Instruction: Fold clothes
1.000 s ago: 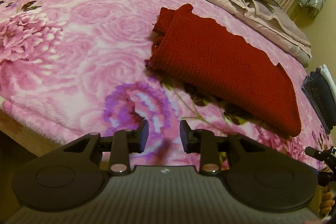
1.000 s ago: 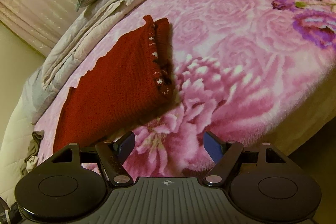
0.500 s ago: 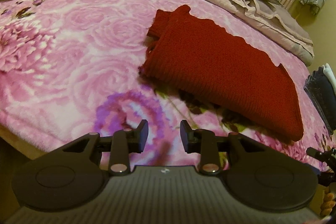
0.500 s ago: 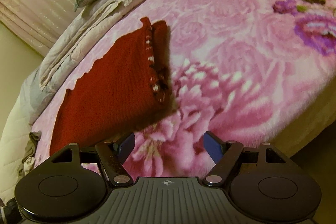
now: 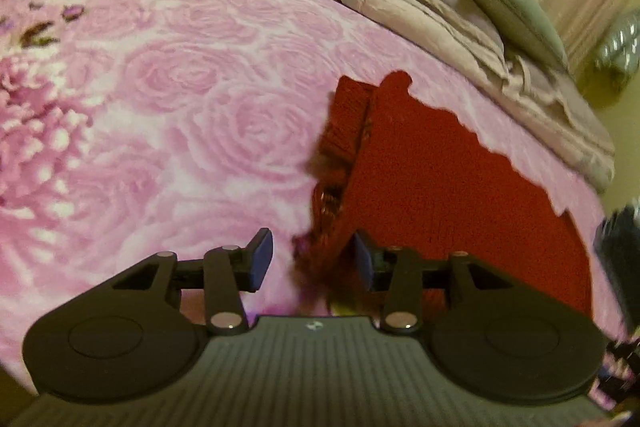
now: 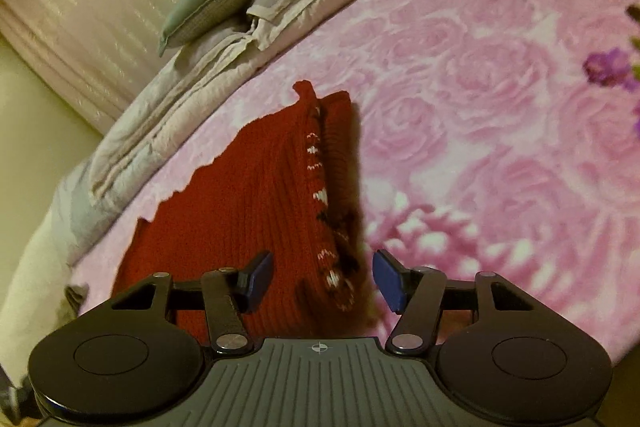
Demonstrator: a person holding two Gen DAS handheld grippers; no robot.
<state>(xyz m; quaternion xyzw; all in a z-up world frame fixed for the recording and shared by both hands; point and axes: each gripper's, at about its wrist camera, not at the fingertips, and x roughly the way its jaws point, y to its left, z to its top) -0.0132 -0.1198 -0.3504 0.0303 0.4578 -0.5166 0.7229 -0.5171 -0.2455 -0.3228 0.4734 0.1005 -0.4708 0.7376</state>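
Sweater (image 5: 460,179) centre-right of left view, lower centre of right view, on blanket (image 5: 180,115), already partly folded. Further fold left, by look of it. Left gripper (image 5: 312,259) opening, right gripper (image 6: 322,277) closing; sweater edge between both jaws, not yet gripped.

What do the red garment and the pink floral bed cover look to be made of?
Red garment: a knit, probably wool or acrylic, matte; vertical ribbing shows, and white and dark stitched motifs run along its folded edge.
Pink floral bed cover: plush fleece or velour by its look; soft, slightly shiny pile with a printed rose pattern. Fibre cannot be told.
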